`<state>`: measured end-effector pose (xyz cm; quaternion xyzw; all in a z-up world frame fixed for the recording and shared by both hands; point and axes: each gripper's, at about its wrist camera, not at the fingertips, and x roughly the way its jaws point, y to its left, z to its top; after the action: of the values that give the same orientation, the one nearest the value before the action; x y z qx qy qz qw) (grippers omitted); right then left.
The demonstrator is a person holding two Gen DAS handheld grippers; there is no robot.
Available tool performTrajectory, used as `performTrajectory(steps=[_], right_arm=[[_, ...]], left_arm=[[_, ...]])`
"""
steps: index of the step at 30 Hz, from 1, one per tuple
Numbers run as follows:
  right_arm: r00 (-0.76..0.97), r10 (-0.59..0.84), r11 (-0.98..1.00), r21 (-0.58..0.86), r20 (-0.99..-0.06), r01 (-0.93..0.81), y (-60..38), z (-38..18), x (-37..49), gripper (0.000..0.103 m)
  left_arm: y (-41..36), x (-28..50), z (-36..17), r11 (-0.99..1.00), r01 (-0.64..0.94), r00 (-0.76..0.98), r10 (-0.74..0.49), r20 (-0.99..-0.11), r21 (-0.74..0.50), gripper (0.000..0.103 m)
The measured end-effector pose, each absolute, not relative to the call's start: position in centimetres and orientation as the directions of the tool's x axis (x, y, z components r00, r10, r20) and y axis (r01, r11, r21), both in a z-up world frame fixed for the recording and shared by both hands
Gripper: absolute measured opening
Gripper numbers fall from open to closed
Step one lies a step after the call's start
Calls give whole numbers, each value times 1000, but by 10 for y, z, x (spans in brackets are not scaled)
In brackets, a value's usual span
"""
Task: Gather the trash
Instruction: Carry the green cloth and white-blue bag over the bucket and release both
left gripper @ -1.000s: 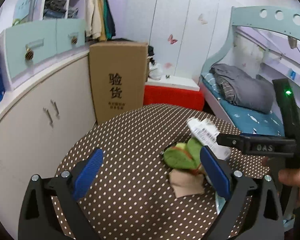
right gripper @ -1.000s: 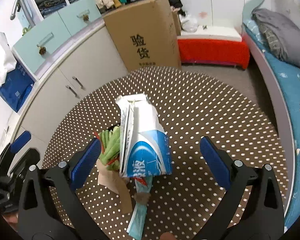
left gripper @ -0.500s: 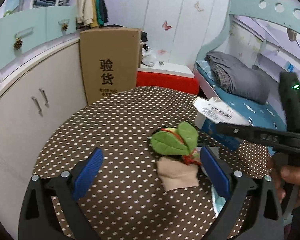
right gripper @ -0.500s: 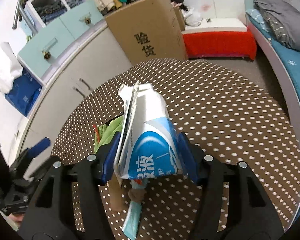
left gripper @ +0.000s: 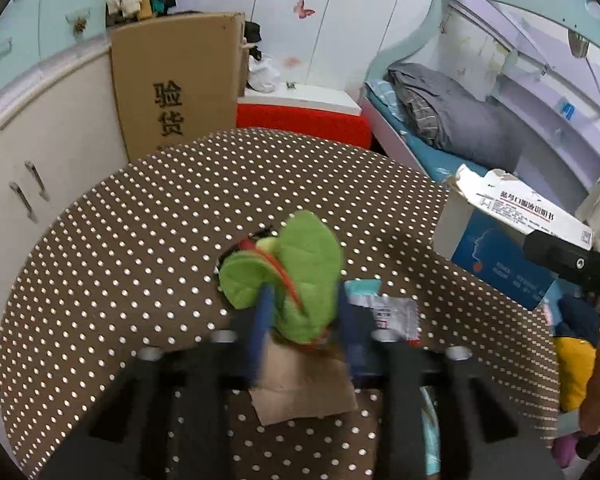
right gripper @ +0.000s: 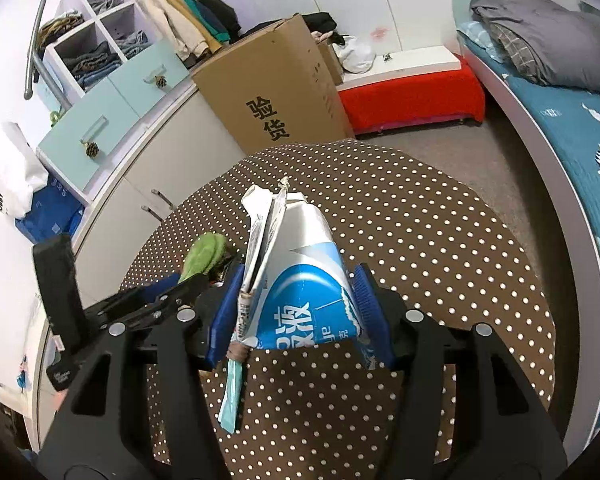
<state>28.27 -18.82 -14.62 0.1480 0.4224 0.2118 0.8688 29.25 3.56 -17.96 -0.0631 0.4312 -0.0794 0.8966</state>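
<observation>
Carton (right gripper: 300, 280) upright, perhaps tilted, torn end up, in right tool (right gripper: 296, 312)

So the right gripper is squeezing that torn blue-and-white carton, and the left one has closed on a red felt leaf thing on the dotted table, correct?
Nearly. The right gripper does squeeze the torn blue-and-white carton. But the felt leaf thing between the left gripper pads is green, with only thin red trim, as the left wrist view shows. It lies on the brown white-dotted table.
</observation>
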Motion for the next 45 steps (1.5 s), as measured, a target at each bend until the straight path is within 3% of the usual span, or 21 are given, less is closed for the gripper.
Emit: performTrajectory(steps=[14,26,37,45], right_arm=[[655,501,849,467,-566,-247,-237,-99,256,55],[785,404,867,470,-470,-165,-330,-54,218,55],[834,259,855,517,-487,37,-438,-80,184,55],[780,224,818,548,-585,175,-484,-146,195,55]], left_arm=[[52,249,-108,963,137,729,-256,-635,-232,16],[-44,242,-41,910,348,745,-414,-523,-225,16],[-172,262,-52,808,532,598,-571,-562,-255,16],[-246,277,-91,768,576,490,-598,-634,-280,16]])
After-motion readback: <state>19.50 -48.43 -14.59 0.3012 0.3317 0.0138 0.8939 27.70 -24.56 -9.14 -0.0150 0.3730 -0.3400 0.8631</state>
